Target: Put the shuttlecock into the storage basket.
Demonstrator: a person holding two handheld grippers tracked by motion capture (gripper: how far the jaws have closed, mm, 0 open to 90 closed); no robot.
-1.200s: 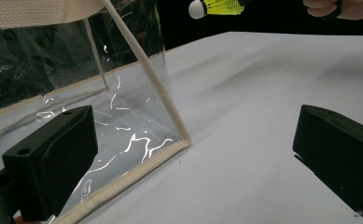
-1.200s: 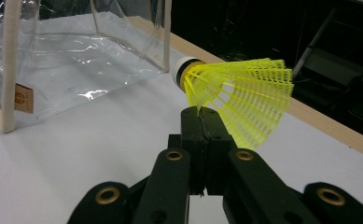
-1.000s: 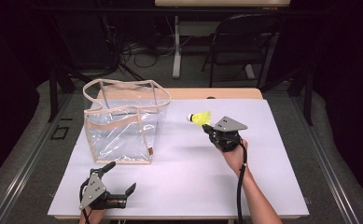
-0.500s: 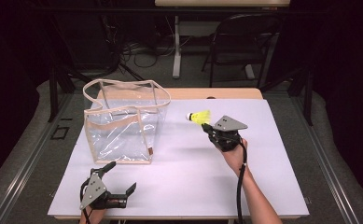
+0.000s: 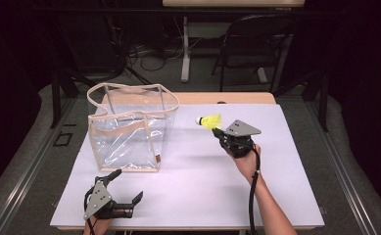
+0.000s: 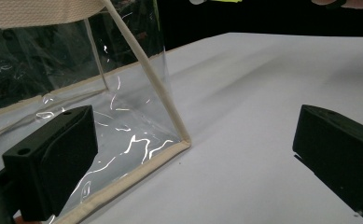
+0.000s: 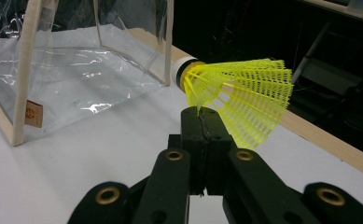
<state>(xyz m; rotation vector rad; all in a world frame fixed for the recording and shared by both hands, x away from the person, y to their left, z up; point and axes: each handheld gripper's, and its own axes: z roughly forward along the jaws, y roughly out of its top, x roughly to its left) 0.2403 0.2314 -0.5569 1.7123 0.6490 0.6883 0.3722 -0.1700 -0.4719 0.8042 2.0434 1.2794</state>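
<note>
Nothing has moved since the earlier frame: both hands stay where they were. The right tongs (image 5: pixel 216 130) are clamped on the skirt of a yellow mesh plastic shuttlecock with a white cork tip (image 5: pixel 208 121), held above the white desk (image 5: pixel 286 161) near its far edge, just right of the clear plastic bag with beige trim (image 5: pixel 129 128). The left tongs (image 5: pixel 126 187) rest apart by the near left corner.

Yellow mesh shuttlecock (image 5: pixel 209 121), white cork tip, held sideways above table, near bag
</note>
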